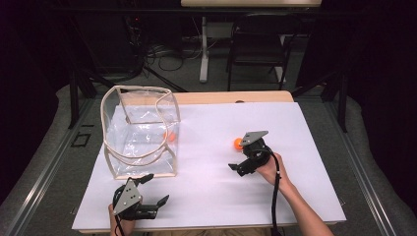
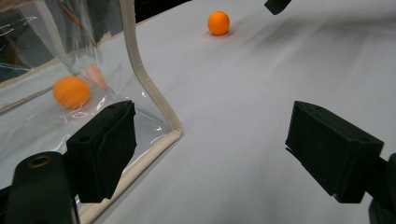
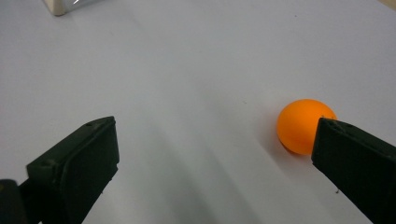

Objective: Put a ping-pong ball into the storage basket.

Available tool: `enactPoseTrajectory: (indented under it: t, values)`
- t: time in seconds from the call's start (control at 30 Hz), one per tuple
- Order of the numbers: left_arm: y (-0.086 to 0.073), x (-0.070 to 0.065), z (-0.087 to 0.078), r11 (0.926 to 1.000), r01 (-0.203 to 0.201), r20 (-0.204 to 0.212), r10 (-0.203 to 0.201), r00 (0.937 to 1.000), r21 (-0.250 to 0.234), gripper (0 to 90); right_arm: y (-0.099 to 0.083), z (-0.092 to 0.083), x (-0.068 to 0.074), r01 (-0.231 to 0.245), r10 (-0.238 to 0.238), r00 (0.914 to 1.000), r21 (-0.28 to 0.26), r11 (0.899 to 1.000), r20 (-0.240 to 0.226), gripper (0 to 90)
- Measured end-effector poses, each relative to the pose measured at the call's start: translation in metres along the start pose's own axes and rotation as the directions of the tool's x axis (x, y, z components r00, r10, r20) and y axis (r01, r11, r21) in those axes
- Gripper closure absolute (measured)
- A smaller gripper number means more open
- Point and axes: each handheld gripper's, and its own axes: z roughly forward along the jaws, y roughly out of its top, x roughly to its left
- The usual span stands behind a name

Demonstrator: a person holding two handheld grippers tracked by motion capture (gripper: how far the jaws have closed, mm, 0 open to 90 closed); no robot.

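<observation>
A clear plastic bag (image 1: 140,130) with beige trim stands open at the left of the white sheet (image 1: 211,196). One orange ball (image 1: 171,136) lies inside it, seen through the plastic (image 2: 71,92). A second orange ball (image 1: 238,143) rests on the sheet at the middle. My right gripper (image 1: 239,156) is open just before that ball. In the right gripper view the ball (image 3: 301,123) sits against the inner tip of the right-hand jaw, off centre of the gripper (image 3: 215,140). My left gripper (image 1: 154,190) is open and empty near the bag's front corner (image 2: 175,133).
The sheet covers a wooden table (image 1: 231,97) whose front edge is close to my hands. A dark chair (image 1: 258,44) and a desk leg (image 1: 203,49) stand on the floor beyond the table. The bag's corner (image 3: 58,7) shows far off in the right gripper view.
</observation>
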Motion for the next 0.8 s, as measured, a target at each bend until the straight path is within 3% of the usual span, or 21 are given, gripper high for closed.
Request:
enactPoseTrajectory:
  t: [0.37, 0.8]
  values:
    - [-0.001, 0.000, 0.000, 1.0000, -0.001, 0.002, 0.001, 1.0000, 0.000, 15.7, -0.001, -0.002, -0.021, -0.046, 0.047, 0.9981, -0.019, 0.999, 0.040, 0.3]
    - [-0.001, 0.000, 0.001, 1.0000, 0.000, 0.002, 0.000, 1.0000, 0.009, 15.7, -0.001, 0.012, -0.041, -0.088, 0.088, 0.9942, -0.012, 0.996, 0.062, 0.0]
